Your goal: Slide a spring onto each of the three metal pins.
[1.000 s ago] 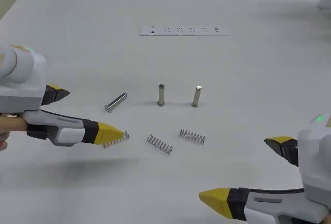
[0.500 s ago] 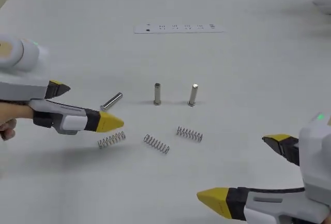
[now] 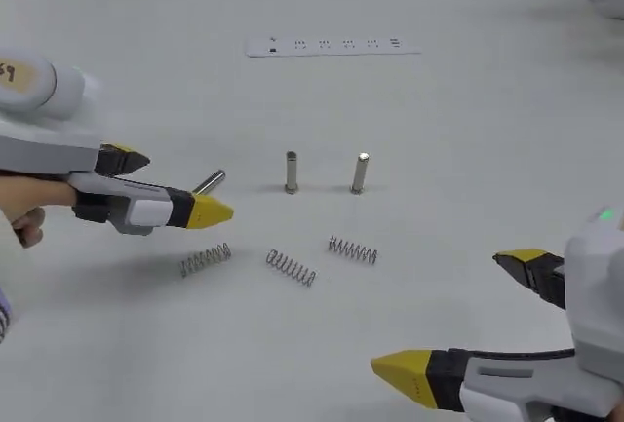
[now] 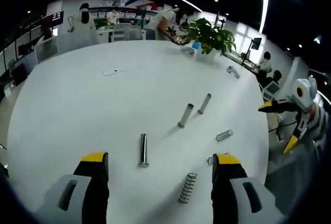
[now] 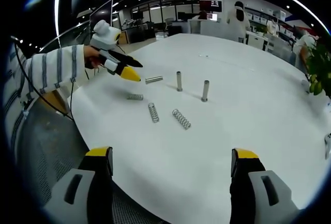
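Nearest spring (image 4: pixel 187 187) is lying flat on the table (image 3: pixel 439 110) right in the gap ahead of the left gripper (image 4: pixel 160 159). Its jaws are spread wide with nothing in them. The spring sits a bit toward the right-hand jaw, and its long axis points mostly away from the gripper with a slight lean.

Just past it, closer to the left-hand jaw, is the tipped pin (image 4: pixel 143 149). It's lying on its side, and its length also runs nearly straight out along the jaws, flanged end nearer.

Further out are the first standing pin (image 4: pixel 185 115) and second standing pin (image 4: pixel 205 103), both upright and bare. The middle spring (image 3: pixel 291 268) and far spring (image 3: pixel 352 250) are off to the side, loose on the table.

The right gripper (image 3: pixel 450 315) is also gaping and empty. It's well apart from everything, down at the near edge.

My read is that this is the left gripper's move. Both the spring and the tipped pin lie lengthwise to the jaws, so closing across either one should work. I can't tell which one it's after.
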Tool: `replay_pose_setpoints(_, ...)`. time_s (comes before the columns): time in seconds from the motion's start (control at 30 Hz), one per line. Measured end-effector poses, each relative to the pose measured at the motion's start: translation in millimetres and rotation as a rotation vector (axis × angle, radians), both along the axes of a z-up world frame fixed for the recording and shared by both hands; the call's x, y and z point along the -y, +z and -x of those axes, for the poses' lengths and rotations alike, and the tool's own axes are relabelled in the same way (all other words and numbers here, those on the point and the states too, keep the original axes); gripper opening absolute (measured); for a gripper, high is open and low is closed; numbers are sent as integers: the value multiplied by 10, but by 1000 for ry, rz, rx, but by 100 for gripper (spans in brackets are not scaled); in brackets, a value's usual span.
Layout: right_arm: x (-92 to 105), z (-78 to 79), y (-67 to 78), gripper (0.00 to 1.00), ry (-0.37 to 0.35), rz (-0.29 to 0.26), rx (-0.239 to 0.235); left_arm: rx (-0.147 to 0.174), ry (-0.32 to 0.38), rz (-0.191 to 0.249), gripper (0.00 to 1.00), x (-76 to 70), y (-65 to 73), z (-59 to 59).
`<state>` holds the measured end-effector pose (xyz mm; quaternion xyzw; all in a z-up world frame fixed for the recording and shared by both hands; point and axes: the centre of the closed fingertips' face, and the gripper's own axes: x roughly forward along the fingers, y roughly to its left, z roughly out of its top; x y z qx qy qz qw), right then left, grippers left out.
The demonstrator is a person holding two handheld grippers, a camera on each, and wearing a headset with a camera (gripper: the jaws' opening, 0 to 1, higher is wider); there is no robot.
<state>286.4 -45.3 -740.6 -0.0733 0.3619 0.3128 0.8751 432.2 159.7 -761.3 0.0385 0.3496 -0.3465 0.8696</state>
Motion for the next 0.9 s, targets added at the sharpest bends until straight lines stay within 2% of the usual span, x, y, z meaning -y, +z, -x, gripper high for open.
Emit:
replay_pose_setpoints(0.07,-5,-3,1,93,0,0,0,-2,5,2,83,11,-22,-18)
replay_pose_setpoints(0.37,7,-6,-11,94,-10,2,-5,-12,7,19,71,69,-85,-89)
replay_pose_setpoints(0.53,3,-3,-17,93,-10,3,-8,-9,20,22,69,105,-123,-160)
replay_pose_setpoints(0.73,-19,-3,-30,93,-8,1,-12,5,4,29,57,167,-107,-220)
replay_pose_setpoints(0.9,-33,1,-34,93,5,11,-11,20,17,40,44,188,-85,-321)
